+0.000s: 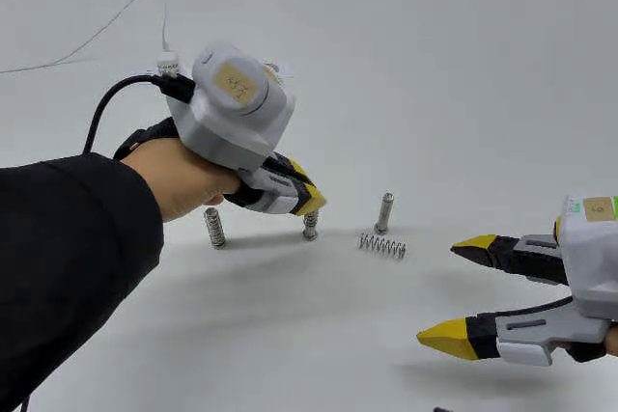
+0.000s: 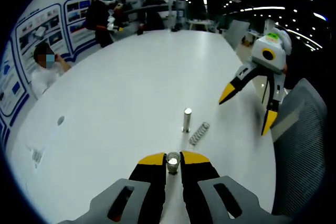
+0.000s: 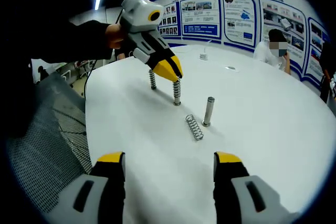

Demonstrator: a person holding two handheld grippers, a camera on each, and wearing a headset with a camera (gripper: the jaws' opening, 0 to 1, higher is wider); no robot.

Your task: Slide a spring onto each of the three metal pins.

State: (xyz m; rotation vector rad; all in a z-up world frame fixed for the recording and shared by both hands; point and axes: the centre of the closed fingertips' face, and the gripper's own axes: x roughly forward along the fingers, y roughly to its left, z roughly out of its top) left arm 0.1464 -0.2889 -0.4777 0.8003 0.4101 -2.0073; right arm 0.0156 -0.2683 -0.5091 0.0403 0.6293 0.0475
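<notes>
Three metal pins stand in a row on the white table [image 1: 463, 94]. The left pin [image 1: 214, 228] [image 3: 153, 79] wears a spring. My left gripper [image 1: 311, 204] [image 2: 173, 158] is shut on the top of the spring on the middle pin [image 1: 310, 227] [image 2: 172, 162] [image 3: 177, 93], coming down from above. The right pin [image 1: 384, 212] [image 2: 187, 119] [image 3: 208, 110] is bare. A loose spring [image 1: 382, 245] [image 2: 199, 133] [image 3: 193, 127] lies flat just in front of it. My right gripper [image 1: 454, 291] [image 3: 168, 157] hovers open to the right of that spring, holding nothing.
A thin white cable [image 1: 97, 36] trails across the far left of the table. A small white object [image 3: 203, 56] sits farther back. People stand or sit at the table's far side [image 2: 102, 17]. A mesh chair [image 3: 47, 145] is beside the near edge.
</notes>
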